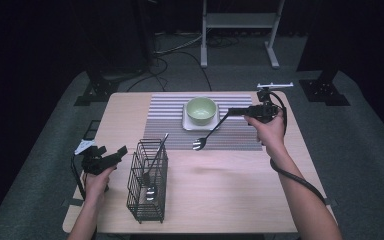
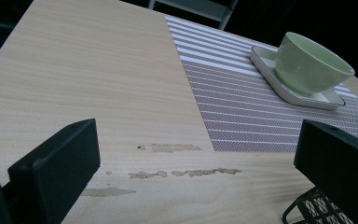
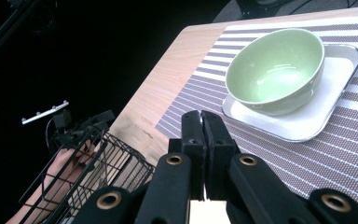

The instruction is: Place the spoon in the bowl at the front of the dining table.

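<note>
You are holding the right gripper [image 1: 236, 111] above the striped placemat [image 1: 170, 120], just to the right of the green bowl [image 1: 201, 110], with its jaws pointing left toward that bowl. The jaws are clenched on the handle of a fork [image 1: 207, 135], which is slanting down and to the left from them so that its tines are ending up over the near edge of the placemat, in front of the bowl. In the right gripper view the two black jaws are pressing flat together, and past them the bowl [image 3: 276, 70] is sitting on its white square plate [image 3: 328, 100]; whether the fork's tines are touching the mat I cannot tell.

Your left gripper [image 1: 111, 156] is hovering near the left edge of the table [image 1: 220, 195], just beside the black wire basket [image 1: 147, 182]. Its jaws are standing wide apart with nothing between them; in the left gripper view bare wood is lying in the gap, and a corner of the basket [image 2: 314, 210] is peeking in at the lower right.

A spoon [image 1: 152, 167] is leaning inside the basket, handle up and tilting toward the placemat. The basket is standing upright on the near left part of the table, well apart from the bowl and plate.
</note>
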{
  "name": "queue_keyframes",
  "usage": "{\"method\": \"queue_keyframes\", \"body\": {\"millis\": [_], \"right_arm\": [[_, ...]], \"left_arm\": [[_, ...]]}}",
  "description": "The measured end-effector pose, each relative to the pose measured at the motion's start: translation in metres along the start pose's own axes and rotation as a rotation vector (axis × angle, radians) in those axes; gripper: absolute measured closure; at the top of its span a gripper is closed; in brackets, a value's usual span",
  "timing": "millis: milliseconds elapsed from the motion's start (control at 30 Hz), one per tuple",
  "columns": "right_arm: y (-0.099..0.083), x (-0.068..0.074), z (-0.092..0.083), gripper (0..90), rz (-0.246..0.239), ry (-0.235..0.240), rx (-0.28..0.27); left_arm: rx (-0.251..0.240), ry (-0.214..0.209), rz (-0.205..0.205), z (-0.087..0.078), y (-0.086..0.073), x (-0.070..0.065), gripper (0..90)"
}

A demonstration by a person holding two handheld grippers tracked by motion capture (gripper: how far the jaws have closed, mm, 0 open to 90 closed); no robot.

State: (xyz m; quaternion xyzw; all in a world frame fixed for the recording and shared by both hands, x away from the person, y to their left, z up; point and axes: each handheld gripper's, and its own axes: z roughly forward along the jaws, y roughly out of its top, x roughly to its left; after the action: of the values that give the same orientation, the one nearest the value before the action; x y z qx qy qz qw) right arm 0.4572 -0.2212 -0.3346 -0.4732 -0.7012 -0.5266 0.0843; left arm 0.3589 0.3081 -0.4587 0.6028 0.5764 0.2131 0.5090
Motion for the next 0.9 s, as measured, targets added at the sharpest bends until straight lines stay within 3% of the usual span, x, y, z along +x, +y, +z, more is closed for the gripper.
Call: {"method": "queue_keyframes", "body": {"millis": [333, 900], "right_arm": [[0.008, -0.001, 0.006, 88.5, 0.003, -0.009, -0.013], [0.026, -0.003, 0.009, 88.5, 0.015, -0.066, -0.05]], "left_arm": [[-0.001, -0.001, 0.0, 0.0, 0.0, 0.001, 0.0], [-0.002, -0.002, -0.005, -0.001, 0.001, 0.001, 0.0]]}}
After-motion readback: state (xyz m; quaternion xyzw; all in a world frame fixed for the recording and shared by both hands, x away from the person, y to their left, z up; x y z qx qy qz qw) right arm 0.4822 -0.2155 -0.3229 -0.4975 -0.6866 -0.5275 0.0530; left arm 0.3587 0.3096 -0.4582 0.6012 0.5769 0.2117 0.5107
